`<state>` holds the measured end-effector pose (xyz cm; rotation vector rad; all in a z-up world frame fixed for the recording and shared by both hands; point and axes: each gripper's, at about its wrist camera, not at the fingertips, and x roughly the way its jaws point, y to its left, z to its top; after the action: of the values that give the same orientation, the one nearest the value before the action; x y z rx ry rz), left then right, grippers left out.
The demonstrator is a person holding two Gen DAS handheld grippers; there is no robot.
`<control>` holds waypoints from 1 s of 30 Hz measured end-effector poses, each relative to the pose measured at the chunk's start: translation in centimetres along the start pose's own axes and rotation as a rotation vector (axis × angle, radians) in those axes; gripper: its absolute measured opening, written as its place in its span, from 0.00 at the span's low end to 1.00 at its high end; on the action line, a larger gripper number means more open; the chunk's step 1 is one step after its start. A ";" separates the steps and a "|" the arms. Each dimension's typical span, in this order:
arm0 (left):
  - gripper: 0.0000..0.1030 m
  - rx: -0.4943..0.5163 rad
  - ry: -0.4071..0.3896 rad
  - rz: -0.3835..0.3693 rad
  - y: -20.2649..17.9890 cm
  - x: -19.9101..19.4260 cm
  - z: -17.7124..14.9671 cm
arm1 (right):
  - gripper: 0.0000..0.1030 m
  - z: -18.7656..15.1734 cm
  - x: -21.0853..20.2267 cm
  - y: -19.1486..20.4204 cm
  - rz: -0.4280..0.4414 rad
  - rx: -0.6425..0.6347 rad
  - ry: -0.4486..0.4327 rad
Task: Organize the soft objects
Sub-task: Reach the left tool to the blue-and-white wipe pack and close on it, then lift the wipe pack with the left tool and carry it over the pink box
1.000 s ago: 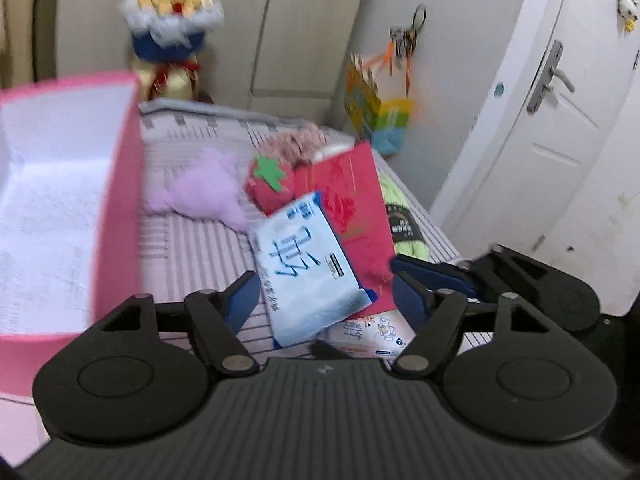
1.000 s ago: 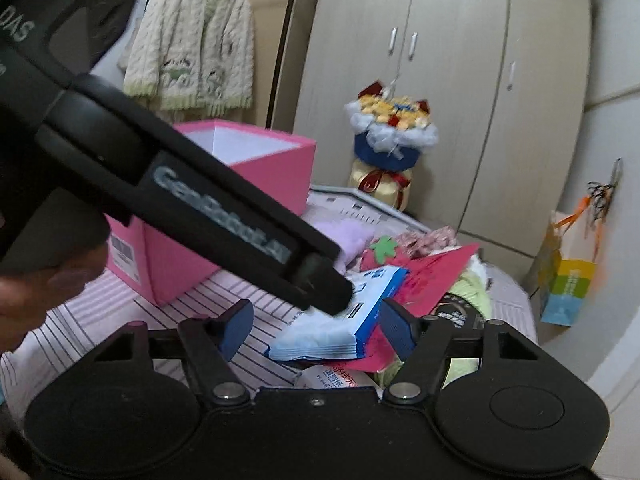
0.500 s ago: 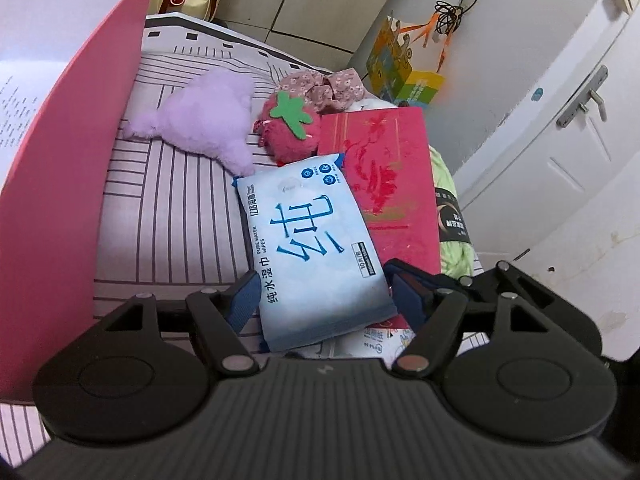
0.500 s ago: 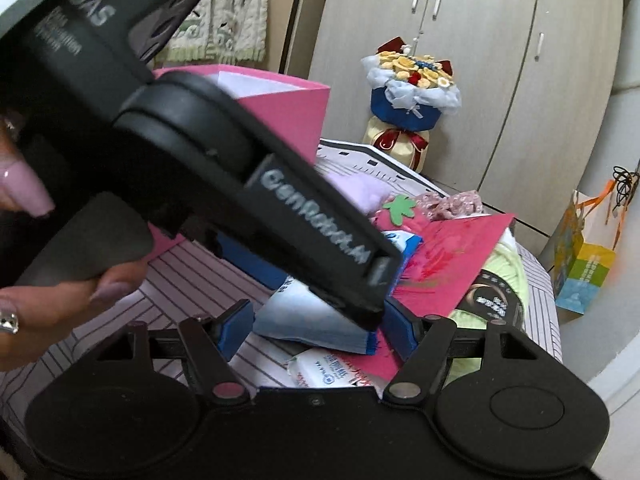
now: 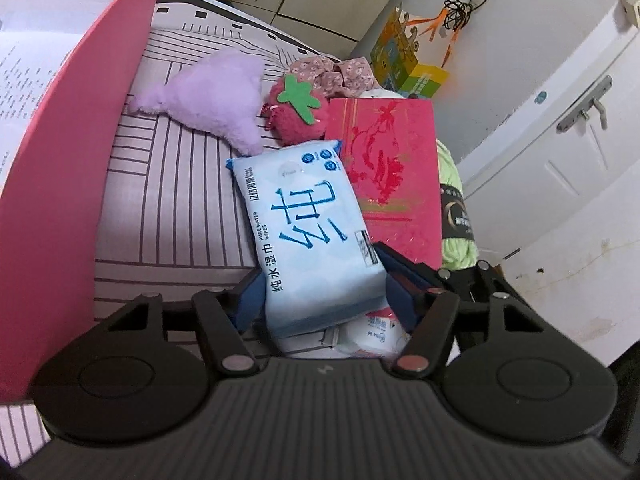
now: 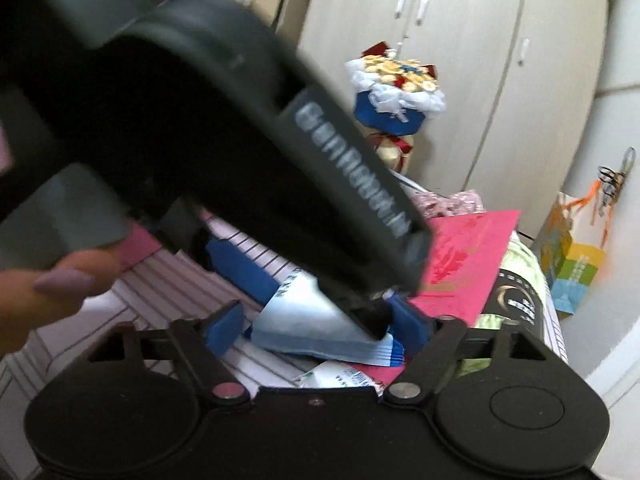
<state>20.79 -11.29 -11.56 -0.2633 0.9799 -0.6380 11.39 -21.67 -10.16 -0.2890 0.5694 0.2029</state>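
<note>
Left wrist: my left gripper [image 5: 320,300] jaws, just closing, straddle the wipes pack [image 5: 308,228]'s near end, grip unconfirmed. Soft, slippery film; pinch across the width. Right gripper [image 6: 316,328] open.

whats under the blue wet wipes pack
The blue wipes pack lies partly over a smaller white packet at its near end and overlaps the red envelope's left edge. The striped sheet runs beneath. Anything else under its middle is covered.
</note>
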 end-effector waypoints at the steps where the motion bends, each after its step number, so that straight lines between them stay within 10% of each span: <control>1: 0.61 0.010 -0.004 0.005 -0.1 0.0 -0.1 | 0.72 0.0 -0.1 -0.1 0.001 0.012 -0.006; 20: 0.64 0.018 -0.093 0.040 -0.3 0.1 -1.5 | 0.70 0.8 -0.8 2.0 -0.016 -0.007 0.050; 30: 0.59 0.082 -0.064 0.029 -1.5 -1.1 -1.6 | 0.52 0.8 -3.2 1.2 0.033 0.114 0.022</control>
<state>18.43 -11.68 -11.00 -0.1951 0.8921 -0.6377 8.81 -20.64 -7.94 -0.1714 0.6052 0.1988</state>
